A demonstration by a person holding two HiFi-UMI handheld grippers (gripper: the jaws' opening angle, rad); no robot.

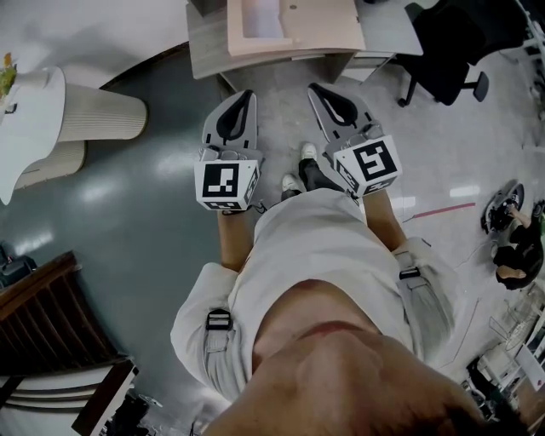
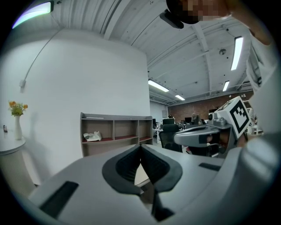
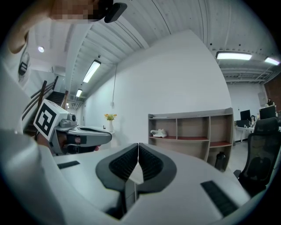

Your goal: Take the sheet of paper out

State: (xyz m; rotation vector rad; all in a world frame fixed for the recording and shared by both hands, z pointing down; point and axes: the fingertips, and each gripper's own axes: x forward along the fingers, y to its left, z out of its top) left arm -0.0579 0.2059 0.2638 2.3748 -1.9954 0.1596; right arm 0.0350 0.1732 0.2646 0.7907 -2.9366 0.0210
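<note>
Both grippers are held out at waist height over the floor, side by side. My left gripper [image 1: 248, 94] is shut with nothing between its jaws, and so is my right gripper [image 1: 312, 88]. A wooden shelf unit [image 1: 294, 30] stands a short way ahead of them. On its top lies a pale rectangle [image 1: 262, 19] that may be a sheet of paper. The left gripper view looks along the shut left gripper [image 2: 140, 147] at the shelf unit [image 2: 115, 137], where a crumpled white thing [image 2: 92, 136] lies in the left compartment. The right gripper [image 3: 138, 145] faces the same shelf unit [image 3: 191, 132].
A round white table [image 1: 30, 128] with a flower vase [image 3: 109, 121] stands at the left. A black office chair [image 1: 443, 55] is at the upper right. Dark wooden furniture [image 1: 47, 332] is at the lower left. Another person [image 1: 511, 243] crouches at the right edge.
</note>
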